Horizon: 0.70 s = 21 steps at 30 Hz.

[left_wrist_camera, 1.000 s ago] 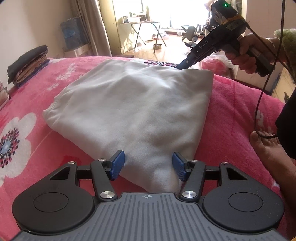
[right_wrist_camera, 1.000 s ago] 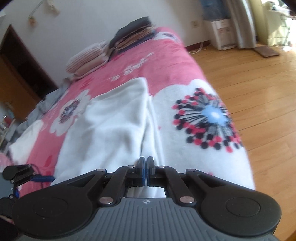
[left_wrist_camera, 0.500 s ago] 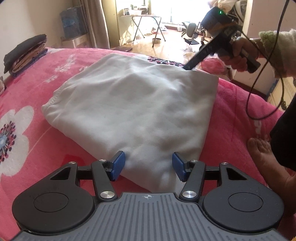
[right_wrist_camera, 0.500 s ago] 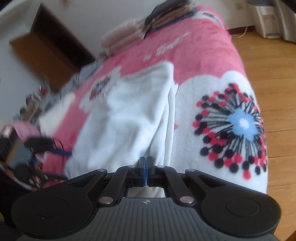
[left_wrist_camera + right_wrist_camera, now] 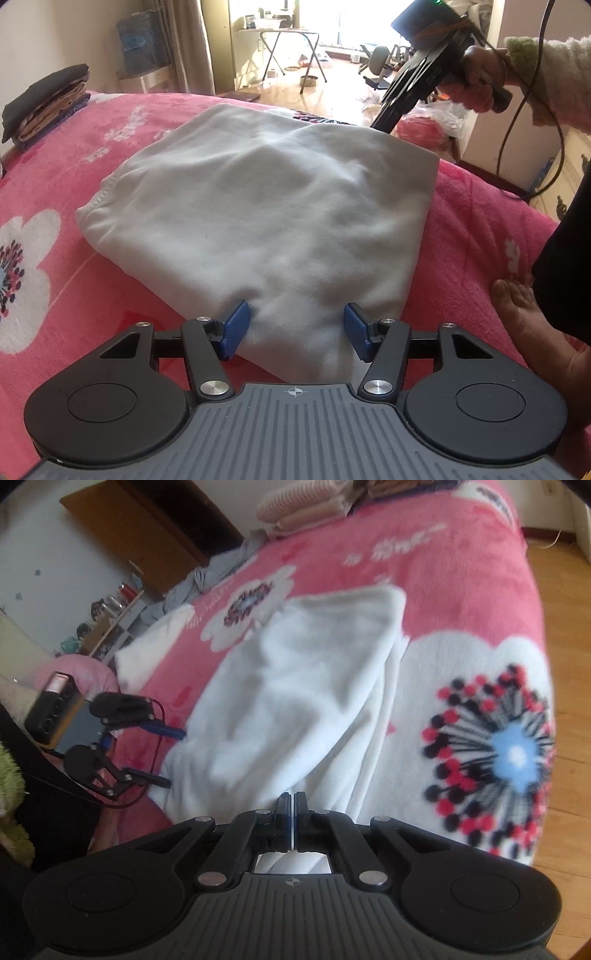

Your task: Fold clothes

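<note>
A white garment lies folded on the pink flowered blanket. My left gripper is open, its blue pads standing on either side of the garment's near corner without pressing it. At the far corner, my right gripper, held by a hand in a fuzzy sleeve, is shut on the cloth. In the right wrist view the right gripper pinches the white garment, which rises in a ridge toward its tips. The left gripper shows at the garment's far left edge.
A stack of folded clothes sits at the blanket's far left. A person's bare foot rests on the bed at the right. Grey clothes lie crumpled near the headboard. Wooden floor runs beside the bed, with a folding table beyond.
The right gripper has risen a little and rolled, drawing the garment's far corner up with it. The left gripper has stayed open at the near corner.
</note>
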Each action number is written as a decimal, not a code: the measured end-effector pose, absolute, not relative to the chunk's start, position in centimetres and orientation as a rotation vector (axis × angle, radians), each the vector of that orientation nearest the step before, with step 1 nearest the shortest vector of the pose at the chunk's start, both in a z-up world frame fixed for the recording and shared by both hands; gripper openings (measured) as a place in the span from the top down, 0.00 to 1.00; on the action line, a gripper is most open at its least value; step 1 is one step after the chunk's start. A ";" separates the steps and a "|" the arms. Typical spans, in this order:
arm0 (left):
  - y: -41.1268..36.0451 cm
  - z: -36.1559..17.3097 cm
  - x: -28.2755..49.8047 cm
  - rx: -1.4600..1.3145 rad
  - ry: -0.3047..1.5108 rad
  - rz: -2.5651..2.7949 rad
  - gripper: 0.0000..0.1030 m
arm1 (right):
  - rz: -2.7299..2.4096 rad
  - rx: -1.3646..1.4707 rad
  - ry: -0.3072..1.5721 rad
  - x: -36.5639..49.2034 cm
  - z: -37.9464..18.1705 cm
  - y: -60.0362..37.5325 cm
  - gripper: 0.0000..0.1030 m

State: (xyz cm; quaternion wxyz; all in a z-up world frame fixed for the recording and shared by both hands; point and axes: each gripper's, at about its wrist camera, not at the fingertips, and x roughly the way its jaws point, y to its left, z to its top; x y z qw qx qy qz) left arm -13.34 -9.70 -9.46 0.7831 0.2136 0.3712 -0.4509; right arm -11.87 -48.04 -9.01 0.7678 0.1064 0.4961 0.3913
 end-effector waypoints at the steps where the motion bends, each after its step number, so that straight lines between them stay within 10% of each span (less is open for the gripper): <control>1: -9.7 -9.5 -13.4 0.462 0.799 -0.975 0.45 | 0.829 0.240 1.064 -11.8 -8.7 -48.6 1.00; 21: -9.5 -9.5 -13.5 0.457 0.801 -0.971 0.44 | 0.693 0.282 0.926 -8.9 -11.3 -47.4 1.00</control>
